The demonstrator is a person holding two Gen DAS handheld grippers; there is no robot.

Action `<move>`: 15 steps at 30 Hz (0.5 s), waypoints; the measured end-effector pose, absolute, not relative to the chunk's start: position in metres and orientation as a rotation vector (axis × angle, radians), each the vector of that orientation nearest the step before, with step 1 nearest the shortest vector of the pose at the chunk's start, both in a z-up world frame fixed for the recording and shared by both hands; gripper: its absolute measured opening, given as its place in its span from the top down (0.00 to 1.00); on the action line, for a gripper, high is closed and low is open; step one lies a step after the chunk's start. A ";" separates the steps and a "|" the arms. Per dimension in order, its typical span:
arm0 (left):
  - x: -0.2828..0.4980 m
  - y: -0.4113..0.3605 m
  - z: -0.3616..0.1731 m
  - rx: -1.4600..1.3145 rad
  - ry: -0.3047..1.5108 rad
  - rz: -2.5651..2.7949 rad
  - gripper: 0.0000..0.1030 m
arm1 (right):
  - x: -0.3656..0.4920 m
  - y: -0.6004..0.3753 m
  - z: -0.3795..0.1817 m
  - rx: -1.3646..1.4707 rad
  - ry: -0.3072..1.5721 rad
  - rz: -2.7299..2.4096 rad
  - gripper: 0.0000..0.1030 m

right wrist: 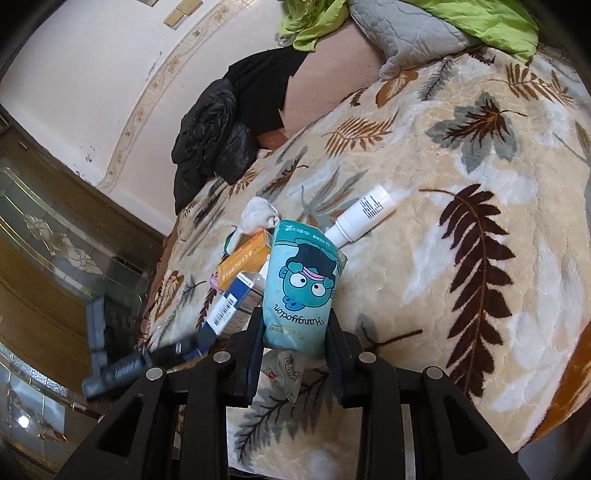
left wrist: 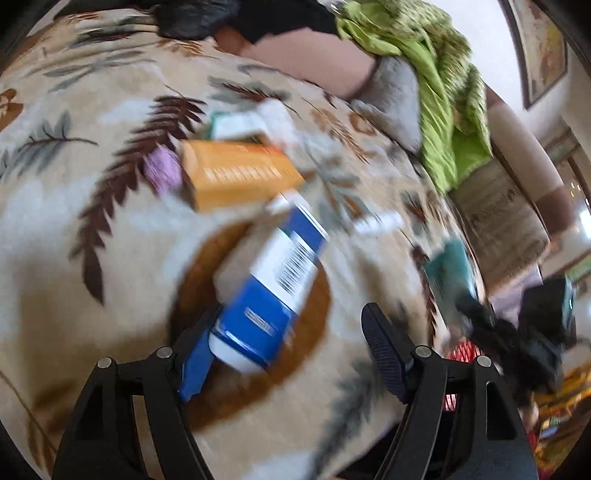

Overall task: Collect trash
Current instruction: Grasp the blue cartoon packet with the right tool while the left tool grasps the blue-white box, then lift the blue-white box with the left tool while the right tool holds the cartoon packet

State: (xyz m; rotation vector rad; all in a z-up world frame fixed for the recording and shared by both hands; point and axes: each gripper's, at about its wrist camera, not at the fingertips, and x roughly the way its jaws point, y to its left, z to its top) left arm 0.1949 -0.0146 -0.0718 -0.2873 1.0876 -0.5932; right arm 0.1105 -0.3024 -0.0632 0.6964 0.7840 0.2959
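Observation:
Trash lies on a beige leaf-patterned blanket [left wrist: 92, 229]. A blue and white box [left wrist: 273, 284] rests between the fingers of my left gripper [left wrist: 288, 314], against the left finger and apart from the right one; the jaws stand open. Beyond it are an orange box [left wrist: 236, 173], a white and green box [left wrist: 240, 123] and a small white bottle [left wrist: 376, 223]. My right gripper [right wrist: 295, 321] is shut on a teal cartoon pouch [right wrist: 299, 291], held upright above the blanket. The white bottle [right wrist: 360, 216] and a crumpled tissue [right wrist: 258, 216] lie behind it.
A black plastic bag [right wrist: 210, 140] sits at the bed's far edge by the wall. A grey pillow [right wrist: 406, 33] and green cloth [left wrist: 443, 92] lie at the head. A printed wrapper [right wrist: 284, 373] lies under the pouch. A purple scrap [left wrist: 162, 170] sits beside the orange box.

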 end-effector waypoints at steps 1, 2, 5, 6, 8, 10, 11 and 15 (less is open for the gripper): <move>0.190 -0.019 -0.068 -0.249 1.065 -0.572 0.27 | 0.109 -0.303 -0.063 0.698 0.782 0.298 0.68; 0.187 -0.022 -0.065 -0.209 1.041 -0.542 0.27 | 0.109 -0.301 -0.063 0.701 0.780 0.301 0.68; 0.187 -0.028 -0.059 -0.141 0.983 -0.436 0.27 | 0.107 -0.297 -0.062 0.690 0.777 0.301 0.68; 0.189 -0.030 -0.058 -0.127 0.970 -0.415 0.27 | 0.106 -0.295 -0.060 0.675 0.776 0.300 0.68; 0.194 -0.042 -0.057 -0.056 0.942 -0.377 0.27 | 0.102 -0.292 -0.057 0.634 0.770 0.287 0.68; 0.200 -0.054 -0.058 0.029 0.917 -0.345 0.27 | 0.098 -0.292 -0.054 0.603 0.761 0.274 0.68; 0.203 -0.060 -0.060 0.062 0.913 -0.336 0.27 | 0.096 -0.293 -0.053 0.587 0.756 0.263 0.68; 0.211 -0.075 -0.070 0.126 0.932 -0.317 0.44 | 0.090 -0.297 -0.053 0.569 0.757 0.237 0.68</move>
